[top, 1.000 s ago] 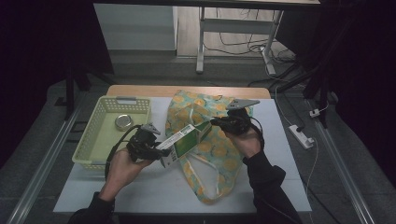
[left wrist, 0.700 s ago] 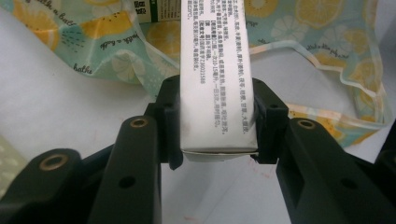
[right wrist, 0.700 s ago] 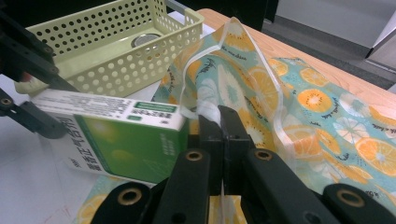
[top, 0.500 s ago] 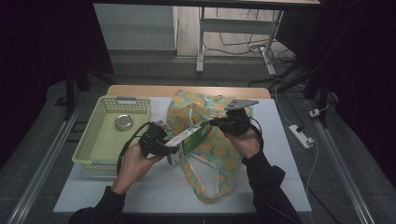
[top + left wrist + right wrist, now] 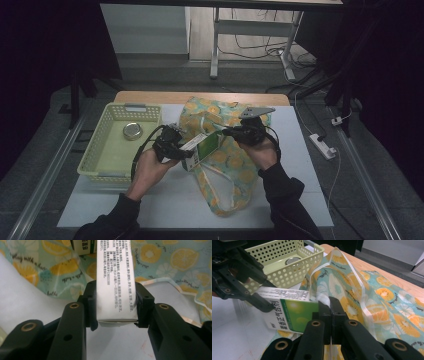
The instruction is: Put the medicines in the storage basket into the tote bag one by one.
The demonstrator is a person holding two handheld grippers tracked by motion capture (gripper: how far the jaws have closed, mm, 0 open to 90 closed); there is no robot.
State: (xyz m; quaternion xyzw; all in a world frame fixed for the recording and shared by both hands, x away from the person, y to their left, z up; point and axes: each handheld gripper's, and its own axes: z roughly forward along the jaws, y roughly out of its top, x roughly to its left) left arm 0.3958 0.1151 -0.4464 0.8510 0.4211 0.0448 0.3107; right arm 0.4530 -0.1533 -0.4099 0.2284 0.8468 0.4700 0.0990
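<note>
Left gripper (image 5: 116,307) clamps white-and-green carton (image 5: 202,148) by its end, far end at mouth of lemon-print bag (image 5: 225,165). Right gripper (image 5: 329,305) pinched tight on bag's rim, holding mouth up. Risk: carton corner snags fabric, pushing bag along table (image 5: 165,200); rim may slip free, mouth collapsing. Basket (image 5: 100,150) uninvolved.

Left gripper (image 5: 116,307) fingers clamped apart; right gripper (image 5: 329,306) fingers pressed together — forearms apparently level.

Right tongs (image 5: 329,305) pinch bag (image 5: 352,290) rim; box (image 5: 287,312) beside — basket (image 5: 287,265) behind
</note>
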